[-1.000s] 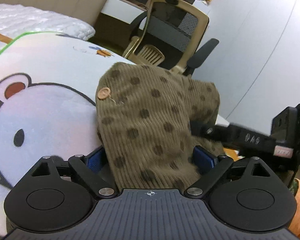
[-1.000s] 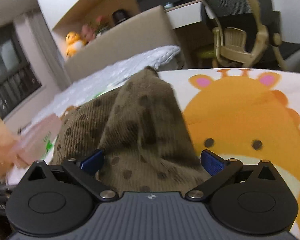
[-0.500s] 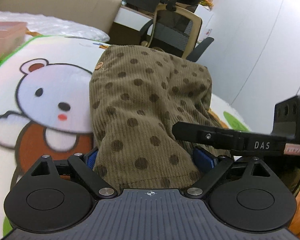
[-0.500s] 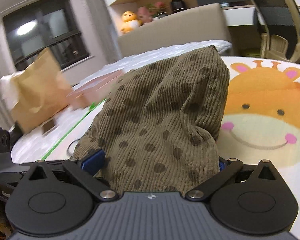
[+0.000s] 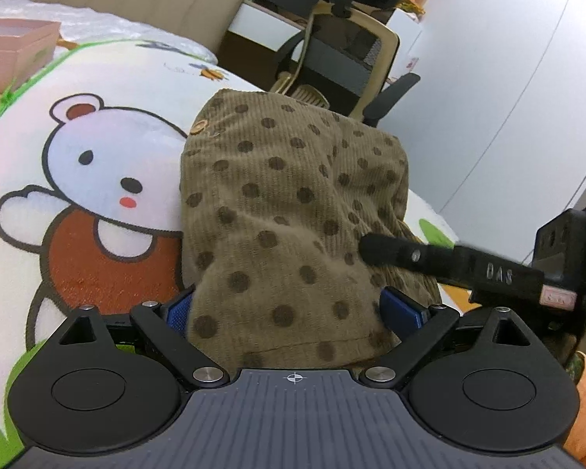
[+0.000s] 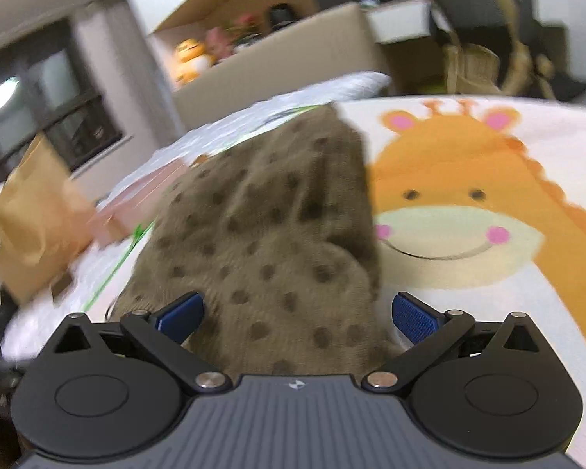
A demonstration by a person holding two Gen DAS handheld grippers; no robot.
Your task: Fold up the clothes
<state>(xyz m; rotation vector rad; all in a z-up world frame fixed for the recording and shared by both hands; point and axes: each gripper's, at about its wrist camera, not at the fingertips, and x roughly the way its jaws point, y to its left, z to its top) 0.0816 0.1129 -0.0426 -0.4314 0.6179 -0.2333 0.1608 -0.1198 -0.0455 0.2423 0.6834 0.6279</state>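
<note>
Lowering the spotted corduroy garment [image 5: 293,211] onto the cartoon blanket [image 5: 97,148]: since half a second ago its bulk has sunk nearer. My left gripper [image 5: 293,308] and right gripper [image 6: 297,312] stand wide, cloth between them, grip uncertain; this fold seems nearly laid.

Even indoor light, left wrist view sharp, right wrist view motion-blurred, glowing ceiling lamp [image 6: 0,95] upper left, fisheye-bent edges
</note>
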